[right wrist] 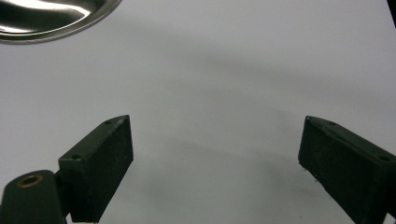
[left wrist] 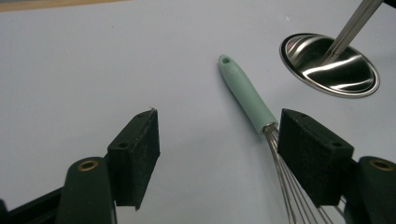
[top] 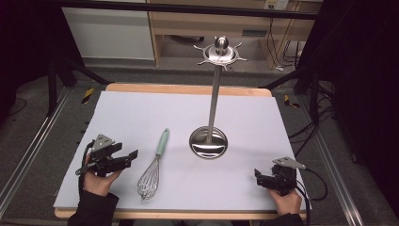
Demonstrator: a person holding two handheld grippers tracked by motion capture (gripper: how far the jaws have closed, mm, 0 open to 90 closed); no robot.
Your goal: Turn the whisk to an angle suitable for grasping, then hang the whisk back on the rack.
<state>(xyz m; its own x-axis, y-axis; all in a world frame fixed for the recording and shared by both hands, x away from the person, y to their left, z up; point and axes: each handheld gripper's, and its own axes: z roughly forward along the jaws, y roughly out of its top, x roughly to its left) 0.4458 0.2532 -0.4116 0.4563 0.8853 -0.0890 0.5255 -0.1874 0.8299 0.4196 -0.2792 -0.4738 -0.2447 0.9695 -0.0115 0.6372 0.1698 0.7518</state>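
at the lower left of the high view, the left gripper sits with jaws spread wide and nothing between them, just left of the whisk. the whisk lies flat on the table, its long axis running from the wire head at lower centre up to the mint handle, tilted slightly right. the right gripper, also gaping and empty at lower right, is well apart, so the left hand looks better placed to reach it.
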